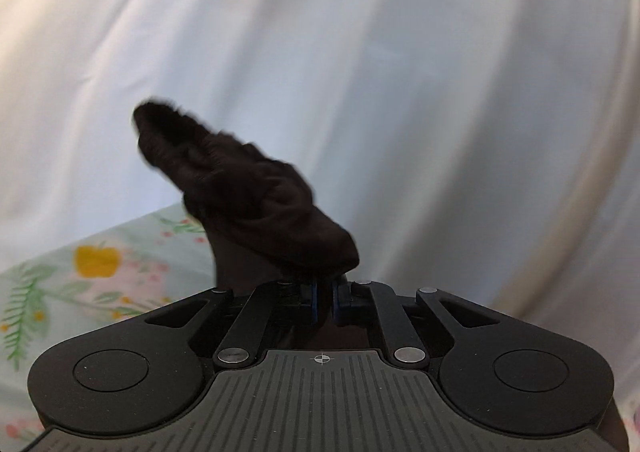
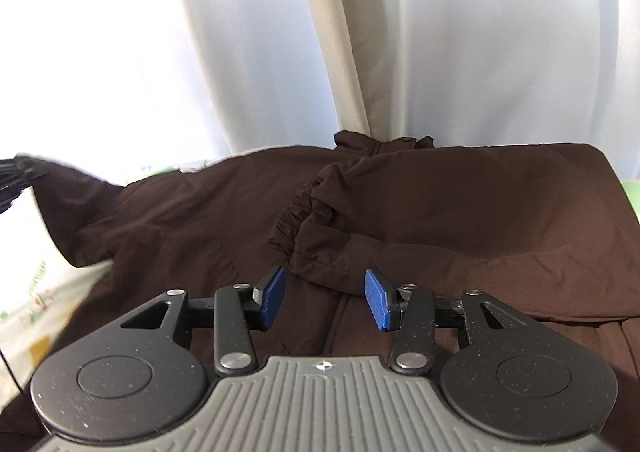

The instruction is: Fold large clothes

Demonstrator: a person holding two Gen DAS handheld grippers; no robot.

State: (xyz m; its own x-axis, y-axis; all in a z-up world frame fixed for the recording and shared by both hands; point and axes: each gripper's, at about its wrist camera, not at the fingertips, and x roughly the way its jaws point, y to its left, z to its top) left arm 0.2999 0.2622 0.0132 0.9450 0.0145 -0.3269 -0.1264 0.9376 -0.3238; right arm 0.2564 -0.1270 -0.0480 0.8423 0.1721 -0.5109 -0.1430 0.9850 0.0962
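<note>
A large dark brown jacket (image 2: 460,212) lies spread on the floral bedsheet (image 2: 28,292). One sleeve with an elastic cuff (image 2: 296,224) is folded across its body. My right gripper (image 2: 324,298) is open and empty, its blue pads (image 2: 272,298) hovering just above the jacket in front of that cuff. My left gripper (image 1: 324,292) is shut on a bunched part of the jacket (image 1: 248,192) and holds it lifted above the bed. That lifted part also shows at the left edge of the right wrist view (image 2: 60,180).
White and cream curtains (image 2: 340,52) hang right behind the bed. The floral sheet (image 1: 80,284) shows at the lower left of the left wrist view. A green patch (image 2: 632,196) lies at the jacket's right edge.
</note>
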